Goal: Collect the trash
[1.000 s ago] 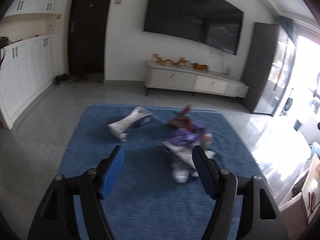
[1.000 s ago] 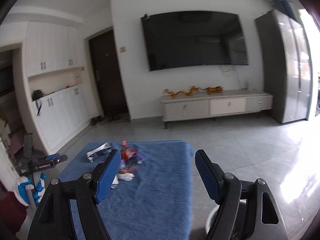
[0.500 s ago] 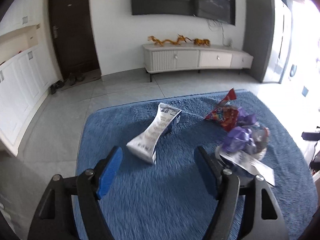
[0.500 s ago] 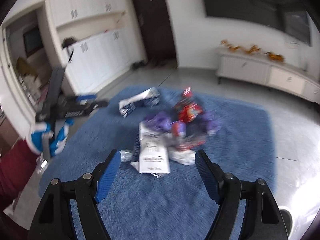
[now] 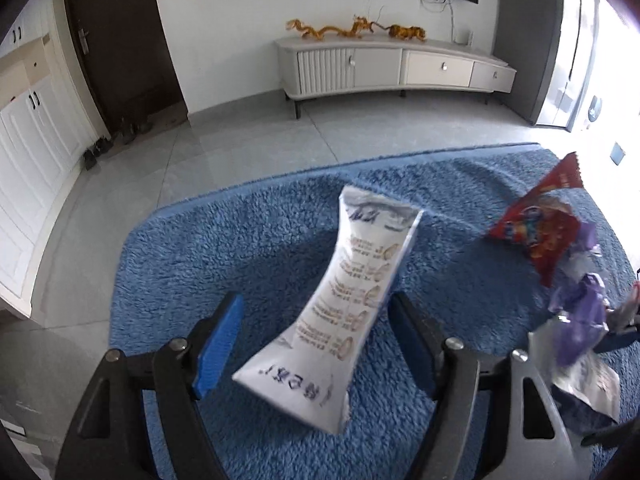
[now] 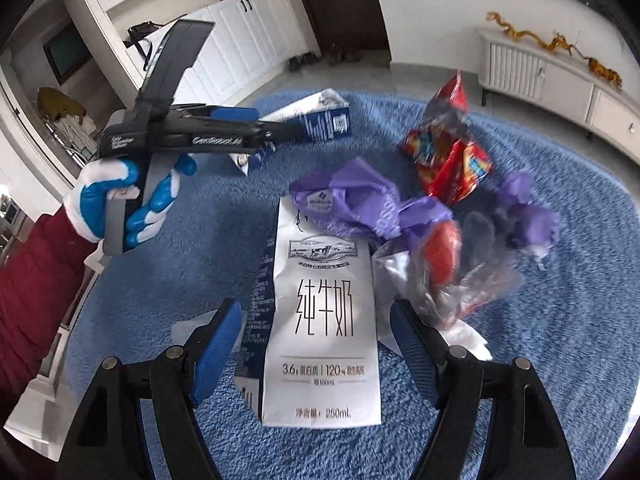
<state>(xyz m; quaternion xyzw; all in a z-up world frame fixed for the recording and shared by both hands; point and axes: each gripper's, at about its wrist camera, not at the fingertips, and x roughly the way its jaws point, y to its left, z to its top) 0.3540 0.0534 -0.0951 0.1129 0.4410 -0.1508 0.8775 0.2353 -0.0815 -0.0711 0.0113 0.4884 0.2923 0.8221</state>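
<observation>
Trash lies on a blue rug (image 5: 248,248). My left gripper (image 5: 316,344) is open, its blue pads on either side of a crushed white milk carton (image 5: 344,312) without touching it. My right gripper (image 6: 316,344) is open around the lower part of a second flattened white milk carton (image 6: 324,320). Beside that carton lie purple wrappers (image 6: 360,204), red snack bags (image 6: 448,156) and clear plastic (image 6: 464,280). In the right wrist view the left gripper (image 6: 256,124) shows at the first carton (image 6: 320,120), held by a gloved hand (image 6: 120,200).
A white TV cabinet (image 5: 392,68) stands against the far wall with a dark door (image 5: 116,48) to its left. White cupboards (image 5: 24,152) line the left side. Grey tile floor (image 5: 240,148) surrounds the rug. Shoes (image 5: 96,148) sit by the door.
Both grippers have dropped down and forward onto the rug. The left one now straddles the crushed carton, the right one the flattened carton. Both stay open.
</observation>
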